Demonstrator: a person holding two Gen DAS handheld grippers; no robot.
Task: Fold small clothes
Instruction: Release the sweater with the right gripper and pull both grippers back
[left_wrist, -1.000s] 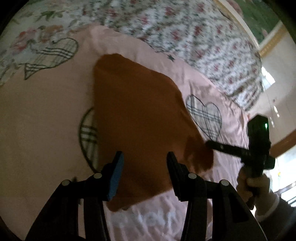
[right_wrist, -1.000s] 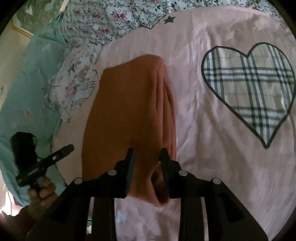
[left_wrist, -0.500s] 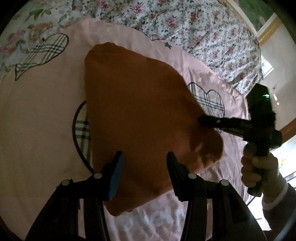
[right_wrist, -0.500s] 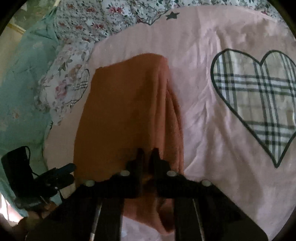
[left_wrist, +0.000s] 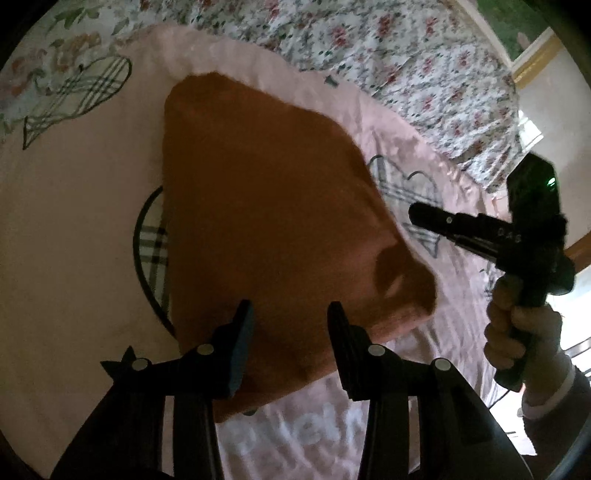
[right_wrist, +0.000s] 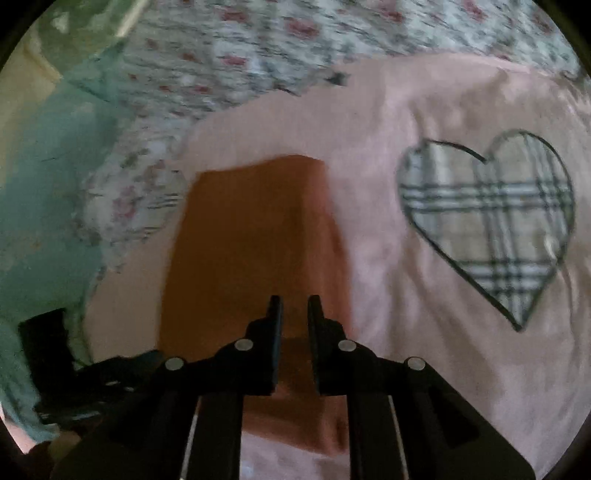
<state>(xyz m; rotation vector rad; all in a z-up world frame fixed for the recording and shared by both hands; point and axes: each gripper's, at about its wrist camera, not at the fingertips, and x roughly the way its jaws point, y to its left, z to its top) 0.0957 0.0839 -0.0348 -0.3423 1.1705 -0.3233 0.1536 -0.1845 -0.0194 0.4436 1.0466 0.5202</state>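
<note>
An orange-brown folded garment (left_wrist: 266, 206) lies flat on the pink bedspread (left_wrist: 74, 236). It also shows in the right wrist view (right_wrist: 243, 243). My left gripper (left_wrist: 291, 314) is open, its fingers over the garment's near edge and holding nothing. My right gripper (right_wrist: 294, 306) is open by a narrow gap above the garment's near end and holds nothing. In the left wrist view the right gripper (left_wrist: 417, 216) is lifted clear to the right of the garment, held by a hand.
The pink bedspread has plaid heart patches (right_wrist: 491, 221) and white lettering (left_wrist: 295, 432). A floral quilt (left_wrist: 388, 48) lies beyond it. A turquoise cloth (right_wrist: 40, 177) is at the left. A wall and picture frame (left_wrist: 535, 55) are at the far right.
My right gripper was shut on the garment's corner half a second ago; it has opened a little and pulled up and back. The garment's corner lies flat. The left gripper stayed open.
</note>
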